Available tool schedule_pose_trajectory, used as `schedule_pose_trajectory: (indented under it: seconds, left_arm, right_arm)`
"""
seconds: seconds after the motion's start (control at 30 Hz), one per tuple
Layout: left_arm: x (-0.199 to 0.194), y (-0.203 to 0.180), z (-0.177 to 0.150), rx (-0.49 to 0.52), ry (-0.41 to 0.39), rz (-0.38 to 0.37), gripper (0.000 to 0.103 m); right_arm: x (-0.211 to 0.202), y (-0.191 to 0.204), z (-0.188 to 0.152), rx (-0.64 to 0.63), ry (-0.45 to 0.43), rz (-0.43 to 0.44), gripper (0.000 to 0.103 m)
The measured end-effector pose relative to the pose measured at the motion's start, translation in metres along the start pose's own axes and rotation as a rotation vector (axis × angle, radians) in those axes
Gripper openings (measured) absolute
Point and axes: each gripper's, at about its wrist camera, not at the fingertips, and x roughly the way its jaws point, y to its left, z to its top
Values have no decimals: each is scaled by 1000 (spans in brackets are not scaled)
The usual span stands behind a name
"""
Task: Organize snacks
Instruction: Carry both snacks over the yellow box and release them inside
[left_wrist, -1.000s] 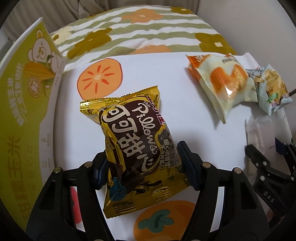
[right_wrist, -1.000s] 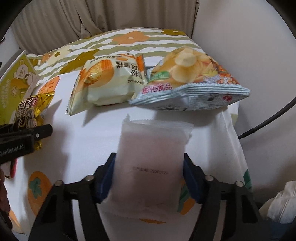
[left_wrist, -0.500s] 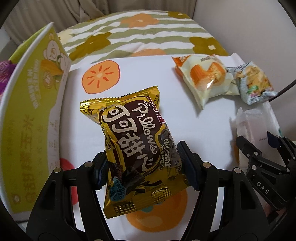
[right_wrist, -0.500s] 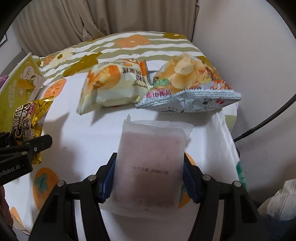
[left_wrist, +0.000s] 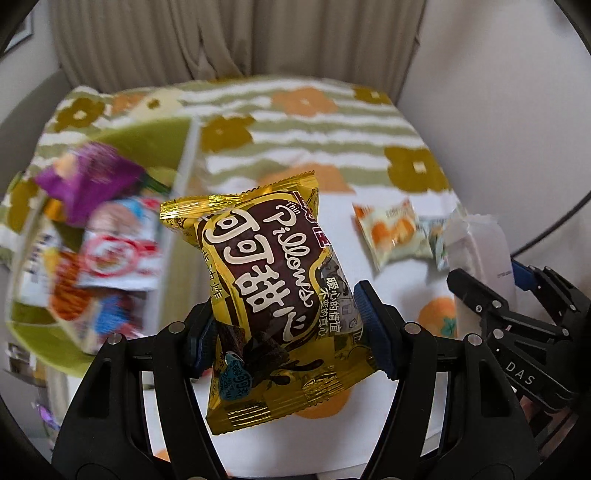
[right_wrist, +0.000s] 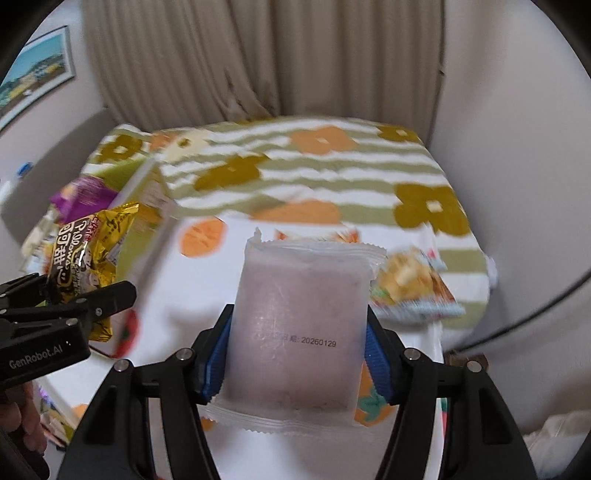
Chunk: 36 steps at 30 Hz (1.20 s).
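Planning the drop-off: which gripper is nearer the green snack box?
Left. The left gripper, holding the gold Pillows packet, is right beside the green snack box; the right gripper, holding the frosted pouch, is farther off.

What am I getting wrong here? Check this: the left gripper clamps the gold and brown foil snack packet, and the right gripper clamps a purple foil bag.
Only the last part is wrong. The right gripper clamps a frosted translucent pouch with a printed date, as the right wrist view shows. The left gripper does clamp the gold and brown foil snack packet.
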Motion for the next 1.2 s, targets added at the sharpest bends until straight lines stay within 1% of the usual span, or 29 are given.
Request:
schedule_pose_trajectory:
  seconds: [0.07,0.17,0.3,0.4,0.5,0.6,0.7,0.77,0.83,0.87,0.9,0.97,1.07,1.2]
  left_arm:
    - [-16,13,7,-14,-23,11,63]
    - [-42,45,19,-42,-62,31,63]
    - [-59,91,30,-51,-78,65,63]
    - [-60,127,36,-52,-55,86,64]
    - [-59,165,37,-56,-37,90,64]
    - [-49,200,36,-50,-10,91,64]
    - [-31,229,32,-37,41,83,65]
    - [-23,239,30,-22,62,93,70]
    - [-18,246,28,11,74,125,100]
    - [-18,248,27,26,64,128,103]
    - [-21,252,25,39,50,116,103]
    - [-22,260,23,46,47,93,103]
    - [-23,271,18,43,55,59,103]
    - [-29,288,15,18,54,8,103]
  right_arm:
    - [-7,14,11,-24,-16,25,59]
    - [-17,39,28,-61,-43,54,59]
    - [-24,78,47,-81,-73,115,59]
    - [-22,110,60,-82,-80,143,59]
    - [-17,143,73,-70,-79,180,59]
    - [-8,178,84,-76,-79,196,59]
    - [1,202,89,-68,-69,203,59]
    - [6,216,91,-62,-58,195,59]
    - [12,229,92,-46,-42,192,59]
    - [13,232,91,-40,-36,191,59]
    - [15,235,91,-34,-29,186,59]
    - [20,241,89,-26,-17,173,59]
    - [27,249,84,-20,10,164,59]
    - [32,258,73,-15,43,180,59]
